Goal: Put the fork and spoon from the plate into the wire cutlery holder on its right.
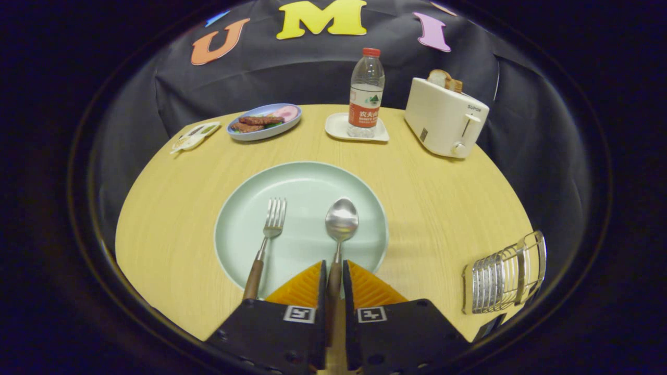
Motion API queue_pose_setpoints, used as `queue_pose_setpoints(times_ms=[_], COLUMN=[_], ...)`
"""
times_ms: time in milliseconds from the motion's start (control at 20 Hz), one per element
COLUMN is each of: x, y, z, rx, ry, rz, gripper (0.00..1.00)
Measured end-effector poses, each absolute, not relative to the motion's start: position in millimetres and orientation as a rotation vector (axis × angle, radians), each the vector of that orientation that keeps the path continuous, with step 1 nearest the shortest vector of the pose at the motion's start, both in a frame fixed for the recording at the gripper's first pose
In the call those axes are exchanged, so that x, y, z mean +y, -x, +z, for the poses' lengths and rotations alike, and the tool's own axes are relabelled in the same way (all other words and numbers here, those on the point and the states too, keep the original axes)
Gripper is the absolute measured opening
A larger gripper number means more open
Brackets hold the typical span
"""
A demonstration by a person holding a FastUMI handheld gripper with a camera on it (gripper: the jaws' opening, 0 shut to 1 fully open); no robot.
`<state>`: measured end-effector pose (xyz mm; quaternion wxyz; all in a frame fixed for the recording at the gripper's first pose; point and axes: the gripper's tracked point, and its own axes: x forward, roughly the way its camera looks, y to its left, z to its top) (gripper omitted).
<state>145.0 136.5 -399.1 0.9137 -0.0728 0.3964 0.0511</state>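
I have the gripper (334, 271) low over the near rim of the pale green round plate (302, 179), its fingers closed on the wooden handle of the steel spoon (341, 221), whose bowl lies on the plate just ahead of them. The wooden-handled steel fork (271, 229) lies on the same plate just left of the spoon. The wire cutlery holder (503, 278) sits to the right on the light wooden table (443, 198). Beyond, a blue oval dish (264, 121) holds food, a white tray (357, 127) carries a clear water bottle (366, 94), and a cream toaster (444, 117) holds bread.
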Motion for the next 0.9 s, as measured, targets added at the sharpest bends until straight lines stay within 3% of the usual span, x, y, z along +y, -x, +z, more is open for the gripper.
queue_pose_setpoints(times_ms=[100, 250, 900], x=[137, 135, 52], y=[-141, -133, -100], z=[-395, -388, -297], rx=[0.837, 0.872, 0.793], ry=[0.147, 0.137, 0.131], rz=[0.114, 0.149, 0.194], gripper=[0.06, 0.01, 0.01])
